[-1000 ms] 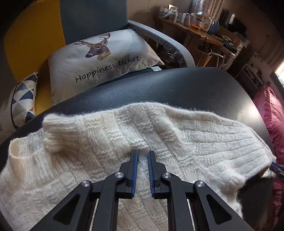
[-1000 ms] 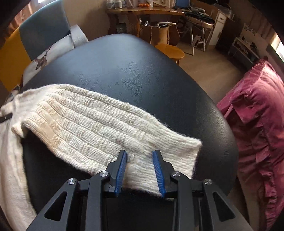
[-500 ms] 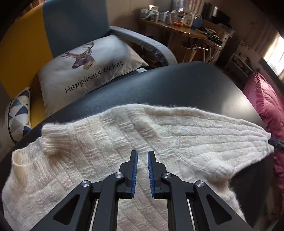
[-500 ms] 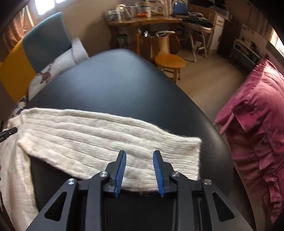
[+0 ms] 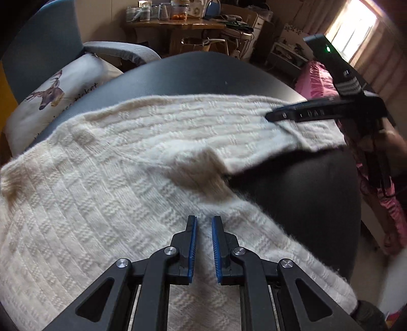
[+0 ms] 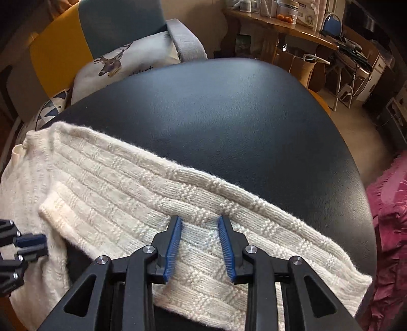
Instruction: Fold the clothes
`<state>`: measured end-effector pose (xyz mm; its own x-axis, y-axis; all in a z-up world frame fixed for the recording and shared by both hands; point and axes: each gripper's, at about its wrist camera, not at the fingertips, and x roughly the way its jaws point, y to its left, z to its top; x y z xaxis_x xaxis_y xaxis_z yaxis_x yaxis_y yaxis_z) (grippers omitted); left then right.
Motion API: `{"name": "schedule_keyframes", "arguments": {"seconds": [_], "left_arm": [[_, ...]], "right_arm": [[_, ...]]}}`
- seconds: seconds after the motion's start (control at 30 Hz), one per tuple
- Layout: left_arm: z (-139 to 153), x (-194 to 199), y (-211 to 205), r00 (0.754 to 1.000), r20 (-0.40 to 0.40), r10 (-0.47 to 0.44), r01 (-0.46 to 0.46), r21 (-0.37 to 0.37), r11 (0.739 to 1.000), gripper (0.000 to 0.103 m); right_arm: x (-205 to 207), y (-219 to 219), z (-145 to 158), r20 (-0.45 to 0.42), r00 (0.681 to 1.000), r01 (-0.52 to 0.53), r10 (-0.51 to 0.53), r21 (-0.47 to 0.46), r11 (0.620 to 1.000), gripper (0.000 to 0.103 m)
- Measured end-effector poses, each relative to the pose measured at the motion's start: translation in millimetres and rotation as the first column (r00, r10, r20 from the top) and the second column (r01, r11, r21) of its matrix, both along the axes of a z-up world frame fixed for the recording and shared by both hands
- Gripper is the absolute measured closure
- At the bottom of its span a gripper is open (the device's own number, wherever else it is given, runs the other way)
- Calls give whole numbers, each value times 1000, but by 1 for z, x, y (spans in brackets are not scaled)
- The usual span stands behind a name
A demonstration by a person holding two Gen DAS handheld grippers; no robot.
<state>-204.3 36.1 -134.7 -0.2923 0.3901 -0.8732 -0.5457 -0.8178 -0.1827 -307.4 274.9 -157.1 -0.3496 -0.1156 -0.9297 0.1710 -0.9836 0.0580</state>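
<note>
A cream knitted sweater (image 5: 101, 191) is spread on the round black table (image 6: 229, 114). Its sleeve (image 6: 127, 183) stretches out to the right, raised a little off the tabletop. My right gripper (image 6: 199, 220) is shut on the sleeve near the cuff, with knit bunched between the blue pads. In the left wrist view it shows at the upper right, on the sleeve end. My left gripper (image 5: 203, 219) hovers over the sweater's body near the armpit, its fingers a narrow gap apart with nothing between them. Its tip shows at the left edge of the right wrist view.
An armchair with a deer pillow (image 6: 119, 63) stands behind the table. A wooden side table (image 6: 279, 23) with jars is at the back. Pink ruffled fabric (image 6: 391, 216) lies to the right. The far half of the tabletop (image 5: 203, 73) is bare.
The right gripper has swung the sleeve round, so it now runs diagonally toward the sweater's body. The left gripper has shifted right over the sweater. Neither gripper's gap has changed.
</note>
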Motion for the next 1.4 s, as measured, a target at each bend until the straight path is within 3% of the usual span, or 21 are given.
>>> {"name": "schedule_keyframes", "arguments": {"seconds": [0.17,0.4,0.5,0.57,0.63,0.73,0.83,0.93,1.0,1.07,1.2,1.27,1.33,1.4], "left_arm": [[-10,5,0,999,36,-23,22,28,999,91],[-11,18,11,996,29,-81,80,22,997,91],[-4,5,-4,996,76,-38,30,96,995,91],[9,-4,-28,999,48,24,-30,122,992,91],[21,-15,-57,995,18,101,-102,143,984,91],[32,-37,-115,965,-25,262,-257,117,959,91],[36,-55,-185,892,-79,445,-443,40,896,91],[31,-63,-240,835,-99,541,-546,-31,837,91],[23,-62,-256,815,-128,565,-576,-87,812,91],[19,-60,-270,798,-144,585,-600,-108,793,91],[10,-57,-281,791,-138,596,-609,-88,789,91],[0,-59,-283,789,-130,600,-613,-106,783,91],[-6,-57,-288,781,-132,610,-623,-117,773,90],[-8,-52,-292,769,-137,624,-637,-90,765,90]], "right_arm": [[-4,-1,3,-23,1000,10,-9,30,1000,73],[-4,-4,12,-61,998,16,-12,63,998,73],[-4,-5,16,-77,997,19,-13,77,997,73],[-4,-9,21,-93,996,12,-5,72,997,73],[2,-28,33,-123,991,-45,45,0,999,73],[7,-74,42,-157,976,-170,153,-102,980,73],[8,-130,42,-170,947,-301,272,-180,936,73],[12,-182,36,-161,918,-391,363,-213,895,73],[7,-211,35,-163,903,-426,398,-213,879,73],[-3,-236,33,-160,894,-447,419,-229,865,73],[-18,-281,29,-150,872,-490,467,-270,829,73],[-27,-303,20,-131,867,-498,480,-211,841,73],[-36,-311,6,-101,889,-455,446,-101,885,74],[-45,-302,2,-89,916,-399,391,-116,909,75]]}}
